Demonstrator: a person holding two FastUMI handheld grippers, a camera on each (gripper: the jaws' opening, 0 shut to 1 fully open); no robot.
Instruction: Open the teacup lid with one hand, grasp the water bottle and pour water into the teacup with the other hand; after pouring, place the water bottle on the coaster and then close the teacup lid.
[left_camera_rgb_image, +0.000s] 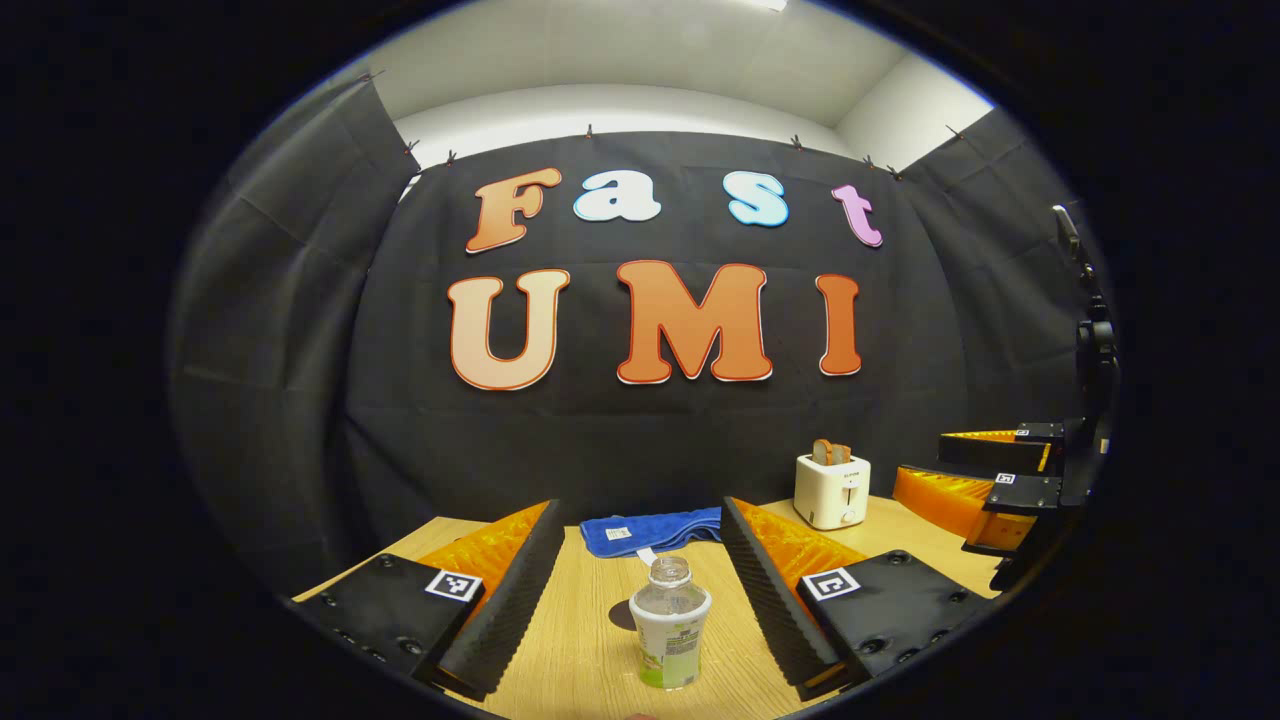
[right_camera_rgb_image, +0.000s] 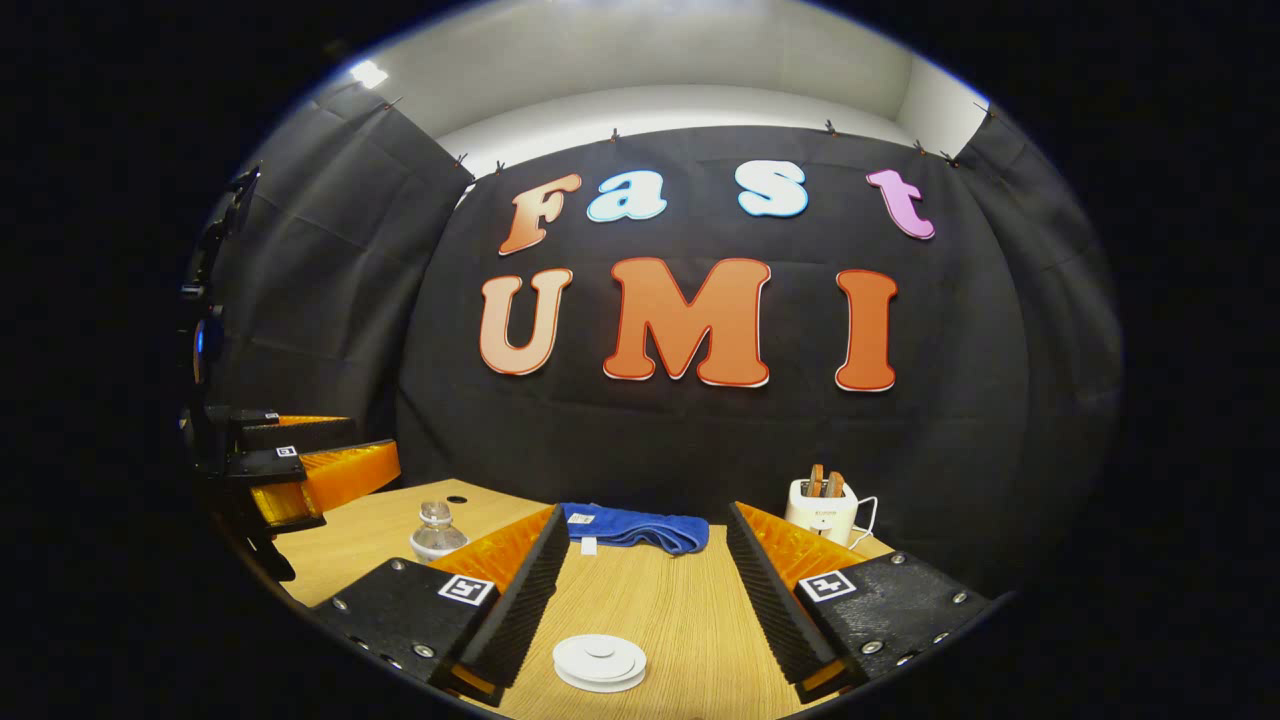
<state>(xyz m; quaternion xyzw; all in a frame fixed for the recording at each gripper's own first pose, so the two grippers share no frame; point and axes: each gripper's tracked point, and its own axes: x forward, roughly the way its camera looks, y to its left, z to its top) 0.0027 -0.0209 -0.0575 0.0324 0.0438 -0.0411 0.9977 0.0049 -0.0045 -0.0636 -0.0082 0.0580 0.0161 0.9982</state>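
On a wooden table (right_camera_rgb_image: 690, 610) in the booth, the task looks barely begun: the left gripper (left_camera_rgb_image: 640, 590) hangs wide open around one uncapped water bottle (left_camera_rgb_image: 669, 625), touching nothing, while the right gripper (right_camera_rgb_image: 640, 590) gapes empty over one white lidded teacup (right_camera_rgb_image: 599, 661); one blue towel (right_camera_rgb_image: 635, 527) and one toaster (right_camera_rgb_image: 821, 511) stand behind, and no coaster can be made out

Your left claw (left_camera_rgb_image: 640, 590) spread either side of the water bottle (left_camera_rgb_image: 669, 625) standing on the table (left_camera_rgb_image: 580, 640), towel (left_camera_rgb_image: 652, 531) behind it by the wall, toaster (left_camera_rgb_image: 832, 488) right of the towel, your right claw (right_camera_rgb_image: 640, 600) over the teacup lid (right_camera_rgb_image: 599, 662), bottle to its left.
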